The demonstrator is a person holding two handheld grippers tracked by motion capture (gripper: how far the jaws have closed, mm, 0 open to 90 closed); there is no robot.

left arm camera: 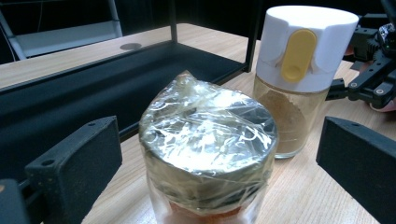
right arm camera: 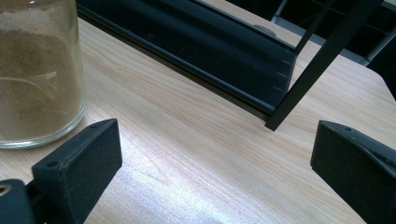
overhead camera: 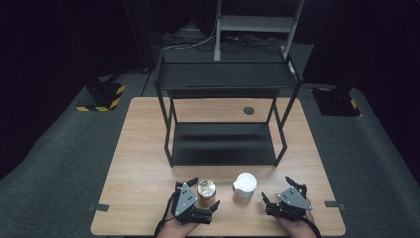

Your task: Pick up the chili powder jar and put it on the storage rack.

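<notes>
- Foil-wrapped jar (left arm camera: 208, 154) fills the lower centre of the left gripper view, between the wide-open left gripper (left arm camera: 219, 172), untouched.
- White-capped spice jar (left arm camera: 299, 79) stands upper right.
- Right gripper (right arm camera: 215, 177) gapes wide, holding nothing.

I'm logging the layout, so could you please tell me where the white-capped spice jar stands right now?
In the high view, the white-capped spice jar stands on the table's near edge, right of the foil-topped jar, in front of the black rack, with the right claw beside it.

The wrapped jar (left arm camera: 208, 154) loses its base, and the spice jar (right arm camera: 39, 70) its top, at picture edges.
</notes>
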